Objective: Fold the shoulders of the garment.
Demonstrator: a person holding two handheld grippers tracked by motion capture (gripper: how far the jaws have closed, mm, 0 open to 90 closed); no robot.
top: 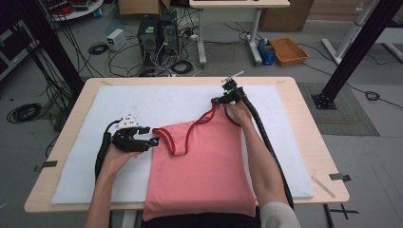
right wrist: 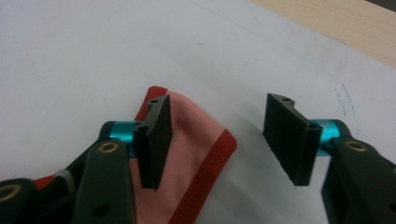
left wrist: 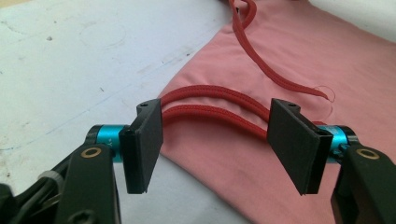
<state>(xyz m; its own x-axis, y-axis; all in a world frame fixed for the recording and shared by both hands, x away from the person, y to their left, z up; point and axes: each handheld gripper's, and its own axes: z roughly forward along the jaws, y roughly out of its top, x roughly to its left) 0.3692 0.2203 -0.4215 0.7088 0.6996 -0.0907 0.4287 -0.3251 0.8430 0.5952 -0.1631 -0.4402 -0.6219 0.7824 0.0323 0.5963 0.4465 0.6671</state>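
Grippers straddle a pink tank top on the white mat: left gripper released, jaws wide around a red-trimmed strap; right gripper parted, gripping nothing, over the other strap's tip.

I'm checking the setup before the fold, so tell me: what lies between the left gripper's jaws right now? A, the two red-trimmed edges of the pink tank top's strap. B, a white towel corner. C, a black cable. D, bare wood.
A: in the left gripper view the left gripper stands open around the doubled red trim of the pink tank top, its pads not yet pressing on it, over the white mat.
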